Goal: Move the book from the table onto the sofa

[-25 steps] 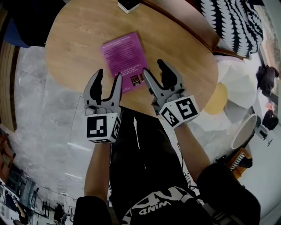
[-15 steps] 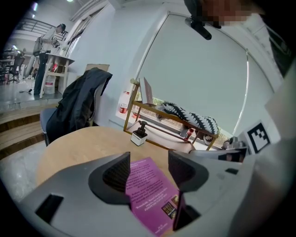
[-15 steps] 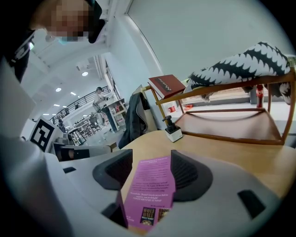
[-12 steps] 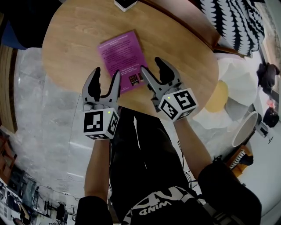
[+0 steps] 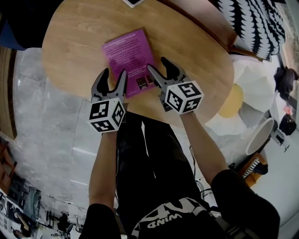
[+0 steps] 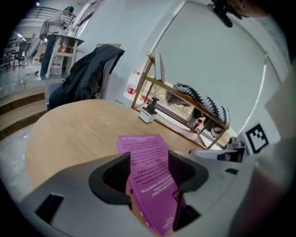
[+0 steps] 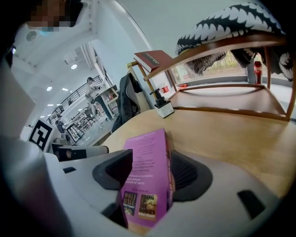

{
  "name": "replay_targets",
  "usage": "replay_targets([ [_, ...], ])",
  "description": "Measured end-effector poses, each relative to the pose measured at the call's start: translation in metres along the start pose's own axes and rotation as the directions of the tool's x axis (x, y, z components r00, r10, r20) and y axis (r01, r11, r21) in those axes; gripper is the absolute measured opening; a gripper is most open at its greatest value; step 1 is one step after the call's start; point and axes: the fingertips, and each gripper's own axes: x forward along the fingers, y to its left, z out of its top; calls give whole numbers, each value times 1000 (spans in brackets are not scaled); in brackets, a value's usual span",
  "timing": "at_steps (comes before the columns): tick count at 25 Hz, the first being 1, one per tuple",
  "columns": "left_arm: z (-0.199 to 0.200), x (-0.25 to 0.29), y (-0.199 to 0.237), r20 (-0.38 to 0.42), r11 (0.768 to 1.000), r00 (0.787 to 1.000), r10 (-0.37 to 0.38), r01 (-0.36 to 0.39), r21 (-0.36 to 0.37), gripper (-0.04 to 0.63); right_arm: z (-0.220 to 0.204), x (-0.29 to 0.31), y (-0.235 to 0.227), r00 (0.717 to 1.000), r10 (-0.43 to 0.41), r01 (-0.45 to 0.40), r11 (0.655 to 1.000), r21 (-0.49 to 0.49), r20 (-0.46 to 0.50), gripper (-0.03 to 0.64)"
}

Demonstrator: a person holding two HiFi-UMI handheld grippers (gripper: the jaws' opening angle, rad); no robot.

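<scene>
A purple book [image 5: 127,58] lies flat on the round wooden table [image 5: 70,42], back cover up. My left gripper [image 5: 113,77] is low over the book's near left corner. My right gripper [image 5: 159,67] is at the near right corner. Both have just been opening and now stand open. In the left gripper view the book [image 6: 144,155] runs between the two dark pads [image 6: 113,173] without being pressed. The right gripper view shows the book [image 7: 149,162] the same way, its spine side next to the right pad [image 7: 185,171].
A small white object [image 5: 133,2] sits at the table's far edge. Behind it stands a wooden rack [image 7: 240,99] with a black-and-white patterned cushion [image 5: 252,21]. A dark jacket hangs on a chair [image 6: 85,74]. A white bucket [image 5: 259,137] stands on the floor at right.
Both grippers have sunk toward the table and reached the book's near edge. Their jaws stand wider than a second ago, and the book's corners now lie between them.
</scene>
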Motion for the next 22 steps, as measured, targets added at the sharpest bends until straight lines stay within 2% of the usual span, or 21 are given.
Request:
replay_targets([
  [10, -50, 20, 20, -118, 997, 992, 44, -52, -65, 244, -46, 24, -17, 987, -12, 11, 1000, -5, -158, 239],
  [15, -67, 23, 21, -164, 994, 986, 39, -55, -96, 243, -55, 28, -17, 982, 0, 1, 1000, 7, -187, 238],
  [22, -68, 24, 21, -168, 992, 985, 35, -55, -113, 244, -58, 30, -15, 981, 19, -11, 999, 41, -191, 239],
])
